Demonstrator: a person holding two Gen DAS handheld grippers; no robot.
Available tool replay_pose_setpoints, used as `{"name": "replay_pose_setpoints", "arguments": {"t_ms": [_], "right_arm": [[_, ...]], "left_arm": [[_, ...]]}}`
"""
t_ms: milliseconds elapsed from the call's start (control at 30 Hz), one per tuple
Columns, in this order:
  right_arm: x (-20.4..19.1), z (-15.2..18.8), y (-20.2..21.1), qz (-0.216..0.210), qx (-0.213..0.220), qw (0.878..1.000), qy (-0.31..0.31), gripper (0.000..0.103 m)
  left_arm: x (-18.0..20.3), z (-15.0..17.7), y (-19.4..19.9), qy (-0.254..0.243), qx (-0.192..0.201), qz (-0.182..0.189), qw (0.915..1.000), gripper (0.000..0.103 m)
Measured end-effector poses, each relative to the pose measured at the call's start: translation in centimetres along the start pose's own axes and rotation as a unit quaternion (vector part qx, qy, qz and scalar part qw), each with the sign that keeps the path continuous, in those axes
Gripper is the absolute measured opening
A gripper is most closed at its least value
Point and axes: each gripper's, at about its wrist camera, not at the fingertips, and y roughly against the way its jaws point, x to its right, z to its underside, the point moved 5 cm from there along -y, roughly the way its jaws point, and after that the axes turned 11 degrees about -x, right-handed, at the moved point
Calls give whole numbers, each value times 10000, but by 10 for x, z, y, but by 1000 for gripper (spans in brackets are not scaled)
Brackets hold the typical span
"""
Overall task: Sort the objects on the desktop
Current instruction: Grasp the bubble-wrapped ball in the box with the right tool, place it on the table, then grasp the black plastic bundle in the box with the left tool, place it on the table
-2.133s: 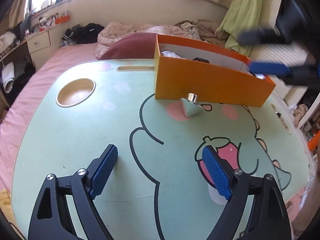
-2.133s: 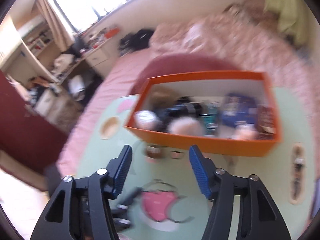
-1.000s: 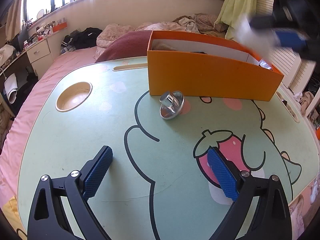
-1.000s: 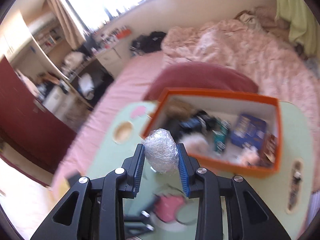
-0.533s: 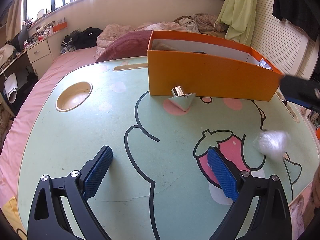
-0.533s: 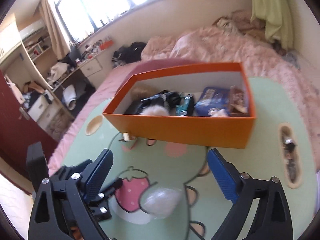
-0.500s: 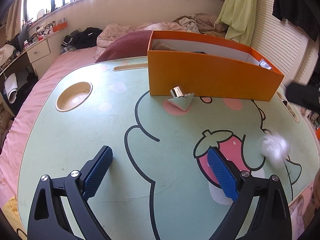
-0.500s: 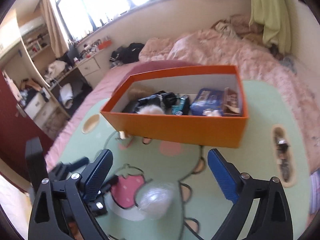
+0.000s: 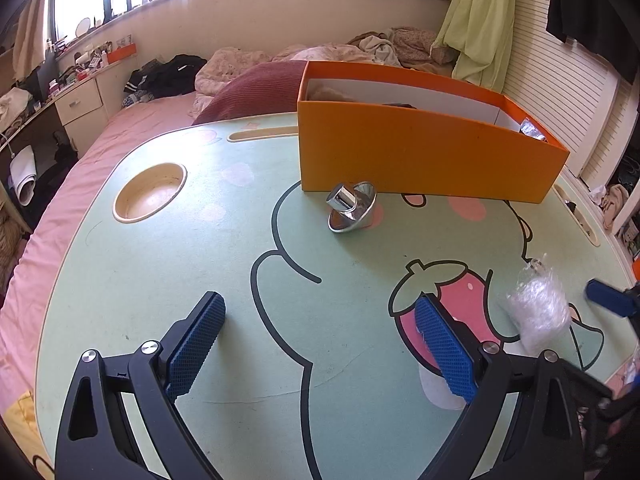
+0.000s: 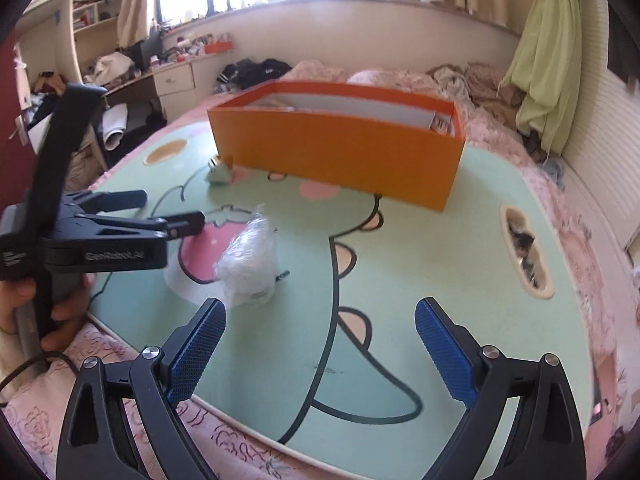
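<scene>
— Looking across the mint-green cartoon-printed table (image 9: 168, 280), where is the crumpled clear plastic wrap bundle (image 10: 250, 262)?

— It lies on the table's surface near the front edge, partly over the printed pink strawberry, free of both claws. The right claw (image 10: 318, 350) has just been opening; its blue pads stand spread wide with nothing between them, and the bundle sits just beyond its left pad.

— And the left claw (image 9: 320, 344)?

— Spread too, empty, hovering over the table's front part. In the right wrist view a hand (image 10: 60, 312) grips its black handle beside the table's left front edge.

— What else is on the table?

— A tall orange cardboard box (image 9: 424, 156) with a white inside stands toward the far edge, some items visible inside but too hidden to name. A shiny silver metal spinning top (image 9: 352, 208) rests tilted just in front of the box's near wall, towards its left corner. A round recessed cup holder (image 9: 150, 192) sits toward the table's far left.
</scene>
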Motion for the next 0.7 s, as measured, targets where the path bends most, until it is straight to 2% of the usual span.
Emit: {"name": "replay_pose_setpoints", "arguments": {"t_ms": [33,100,267,400,467,500,567,667,700], "right_arm": [[1,0,-6,44,-21,9999,-89,100],[4,-1,-12,407,126,9989,-220,103],[3,1,-17,412,272,9984,-274,103],[1,1,-15,425,313,9982,-279,103],[0,1,-14,432,324,9982,-269,103],[0,0,-13,437,334,9981,-267,103],[0,0,-12,436,344,9981,-272,103],[2,-1,-12,431,348,9981,-270,103],[2,-1,-12,431,353,9981,-268,103]], "left_arm": [[-1,0,1,12,3,-21,10000,96],[-6,2,4,100,35,-3,9999,96],[-16,-4,24,219,362,220,9989,95],[-11,-32,56,121,742,702,9947,95],[-3,-56,60,-29,631,1009,9929,93],[1,-71,58,-31,523,1085,9927,84],[12,-98,51,-33,316,1033,9941,71],[31,-133,30,-237,-42,936,9953,57],[38,-142,21,-289,-187,888,9955,55]]}}
